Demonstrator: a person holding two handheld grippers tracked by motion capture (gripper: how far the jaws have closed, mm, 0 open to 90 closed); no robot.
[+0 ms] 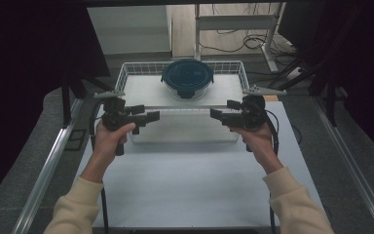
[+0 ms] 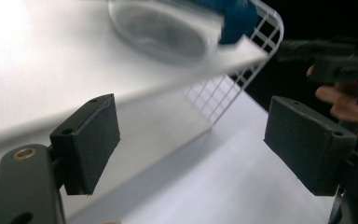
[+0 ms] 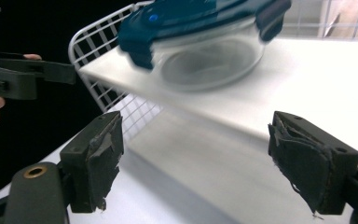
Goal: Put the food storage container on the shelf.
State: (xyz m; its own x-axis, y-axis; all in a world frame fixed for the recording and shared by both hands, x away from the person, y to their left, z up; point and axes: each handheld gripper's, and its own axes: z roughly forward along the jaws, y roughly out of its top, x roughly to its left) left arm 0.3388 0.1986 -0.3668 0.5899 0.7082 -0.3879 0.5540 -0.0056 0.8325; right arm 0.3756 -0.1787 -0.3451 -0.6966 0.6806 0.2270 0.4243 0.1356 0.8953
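Both of my tongs stand wide with nothing between the pads: my left gripper (image 1: 152,117) points inward from the left and my right gripper (image 1: 218,116) points inward from the right, their tips facing each other and well apart. The glass container (image 1: 187,80) with its blue lid (image 1: 187,74) sits beyond and between the two tips, on the raised white shelf (image 1: 146,90) inside the wire basket (image 1: 121,73). The white table (image 1: 185,185) lies under both tongs.

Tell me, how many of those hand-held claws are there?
2. The left claw is in the person's left hand, level with the near edge of the wire basket. The right claw faces it from the other side. Both stand open and empty, short of the lidded glass bowl.
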